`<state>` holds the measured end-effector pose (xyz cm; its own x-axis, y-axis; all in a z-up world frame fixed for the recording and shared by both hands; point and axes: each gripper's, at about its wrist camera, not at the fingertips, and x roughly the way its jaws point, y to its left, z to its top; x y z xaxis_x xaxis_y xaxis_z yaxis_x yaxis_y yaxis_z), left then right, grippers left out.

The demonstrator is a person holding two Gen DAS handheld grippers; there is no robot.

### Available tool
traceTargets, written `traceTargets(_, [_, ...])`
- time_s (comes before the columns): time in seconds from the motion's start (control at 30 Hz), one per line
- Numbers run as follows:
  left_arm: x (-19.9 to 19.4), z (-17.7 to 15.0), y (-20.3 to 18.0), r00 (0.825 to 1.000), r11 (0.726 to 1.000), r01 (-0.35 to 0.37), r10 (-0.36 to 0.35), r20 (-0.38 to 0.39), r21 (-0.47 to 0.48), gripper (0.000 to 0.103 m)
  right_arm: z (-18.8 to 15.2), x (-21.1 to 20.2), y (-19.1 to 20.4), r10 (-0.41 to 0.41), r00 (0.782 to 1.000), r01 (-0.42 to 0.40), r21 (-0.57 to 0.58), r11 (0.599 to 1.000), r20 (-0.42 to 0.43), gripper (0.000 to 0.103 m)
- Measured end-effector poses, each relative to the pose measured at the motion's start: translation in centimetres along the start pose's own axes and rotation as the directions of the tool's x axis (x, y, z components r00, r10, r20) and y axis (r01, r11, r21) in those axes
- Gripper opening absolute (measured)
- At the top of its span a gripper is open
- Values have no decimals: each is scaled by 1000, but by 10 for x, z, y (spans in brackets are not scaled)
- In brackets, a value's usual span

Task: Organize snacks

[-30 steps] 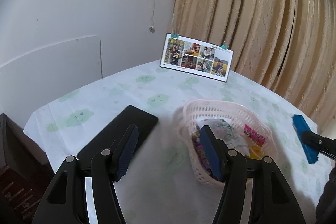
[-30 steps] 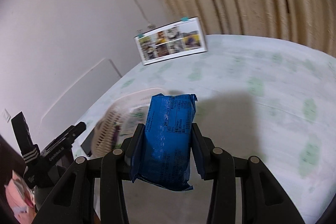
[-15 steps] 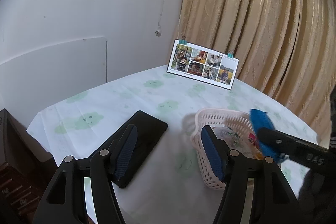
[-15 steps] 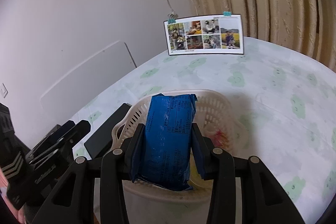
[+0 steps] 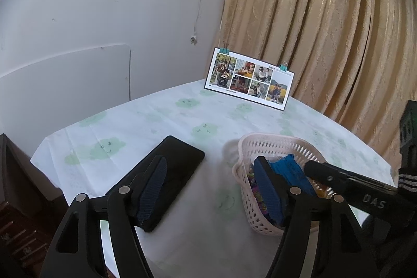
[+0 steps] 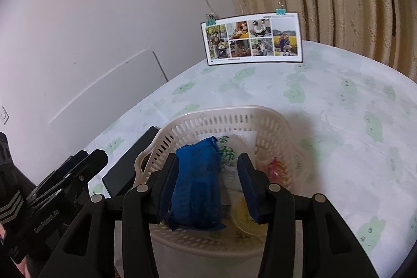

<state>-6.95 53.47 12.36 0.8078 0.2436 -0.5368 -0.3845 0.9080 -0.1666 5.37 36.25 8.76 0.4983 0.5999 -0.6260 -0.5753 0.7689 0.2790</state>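
Half a second ago the right tongs [image 6: 209, 188] gripped the blue snack packet [image 6: 198, 184] tightly above the basket [image 6: 221, 119]; now their jaws stand spread, the right-hand pad clear of the packet, which leans against the left-hand pad and lies down inside the basket on top of the other snacks. In the left wrist view the packet [image 5: 289, 171] has sunk below the basket [image 5: 271, 145] rim, where earlier it was held above it. The left tongs [image 5: 208, 189] are as wide open as before and hold nothing; one finger is over the black phone [image 5: 179, 163] left of the basket, the other over the basket's near wall.

Under the packet, a white wrapper [image 6: 232, 155] carries green Chinese characters, too partly covered to read in full. A pink wrapper [image 6: 277, 168] lies to the packet's right inside the basket. The right tongs' arm, seen from the left wrist, bears the letters "DAS". The photo card [image 6: 251, 39] stands behind the basket at the far edge of the desk [image 6: 351, 121], its small header print too fine to read.
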Motion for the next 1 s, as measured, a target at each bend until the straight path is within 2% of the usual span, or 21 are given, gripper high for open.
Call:
traceTargets(0.2, [-1,-2,-5,1000,1000,11,-11,0,13,74,-8,-19,-9,-8,999,7,20,1000,32,47])
traceTargets(0.23, [-2,-3,-7,1000,1000,11,-11,1,17,78,-11,-23,-12,-11,999,10,27,1000,36,50])
traceTargets(0.4, [-5,-5,-18,1000,999,12,-13,9,53,85,-23,-34,-22,-63,997,61,44,997,44,61])
traceTargets(0.47, [-5,-6,-23,1000,998,19,-20,10,64,89,-28,-38,-26,-75,996,73,52,996,45,69])
traceTargets(0.67, [-10,-7,-32,1000,995,16,-18,20,97,92,-39,-49,-38,-106,993,101,86,991,56,83])
traceTargets(0.8, [-13,-9,-40,999,991,-3,-4,48,133,94,-43,-55,-40,-128,989,122,86,989,70,87])
traceTargets(0.87, [-15,-10,-45,998,987,-10,0,61,160,95,-46,-59,-37,-146,986,140,72,988,82,95])
traceTargets(1.0, [-20,-14,-59,996,971,-24,4,87,237,98,-50,-66,-30,-181,978,178,39,983,102,100])
